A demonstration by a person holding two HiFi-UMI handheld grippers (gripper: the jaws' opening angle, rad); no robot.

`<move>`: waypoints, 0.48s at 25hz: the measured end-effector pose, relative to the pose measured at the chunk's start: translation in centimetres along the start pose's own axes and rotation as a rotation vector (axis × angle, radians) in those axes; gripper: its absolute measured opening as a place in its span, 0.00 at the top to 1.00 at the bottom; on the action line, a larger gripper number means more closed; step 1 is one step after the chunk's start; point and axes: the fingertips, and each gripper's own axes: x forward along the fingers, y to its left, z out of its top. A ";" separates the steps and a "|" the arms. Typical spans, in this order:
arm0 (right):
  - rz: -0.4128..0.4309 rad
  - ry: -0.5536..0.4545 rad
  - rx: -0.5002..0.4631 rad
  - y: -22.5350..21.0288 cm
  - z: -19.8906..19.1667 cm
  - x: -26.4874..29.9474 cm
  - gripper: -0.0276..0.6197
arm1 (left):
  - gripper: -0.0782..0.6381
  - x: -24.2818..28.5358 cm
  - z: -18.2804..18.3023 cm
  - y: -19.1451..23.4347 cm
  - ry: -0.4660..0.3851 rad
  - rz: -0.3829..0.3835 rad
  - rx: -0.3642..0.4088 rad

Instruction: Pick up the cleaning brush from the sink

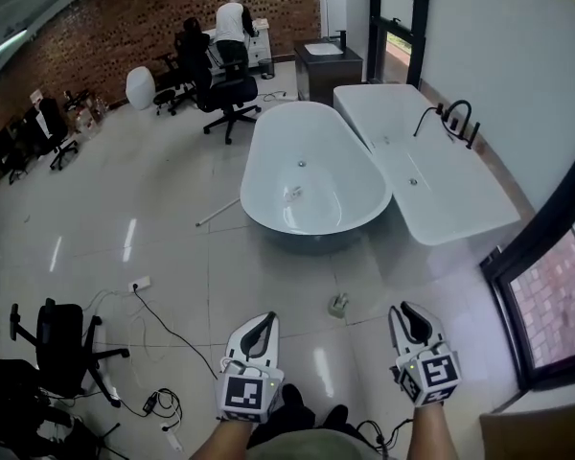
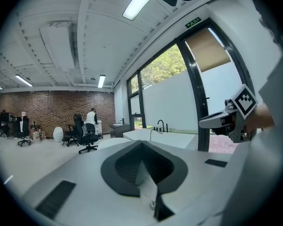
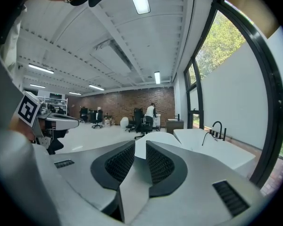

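Both grippers sit low in the head view, over the pale tiled floor and well short of the tubs. My left gripper (image 1: 264, 320) has its jaws shut with nothing in them (image 2: 141, 142). My right gripper (image 1: 406, 310) shows a narrow gap between its ribbed pads, also with nothing in it (image 3: 140, 144). A small pale object (image 1: 292, 193), too small to identify, lies on the bottom of the oval bathtub (image 1: 252, 166). A dark vanity with a white sink (image 1: 323, 50) stands far back by the window. No brush can be made out.
A rectangular white tub (image 1: 441, 190) with a black faucet (image 1: 455, 118) stands right of the oval one. A small object (image 1: 338, 305) and cables (image 1: 163, 324) lie on the floor. Office chairs (image 1: 228, 94) and a person (image 1: 234, 22) are at the back.
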 end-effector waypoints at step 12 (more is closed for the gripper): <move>-0.080 0.078 -0.052 0.4 0.3 9.2 0.86 | 0.87 7.0 -4.4 9.0 0.037 -0.026 -0.067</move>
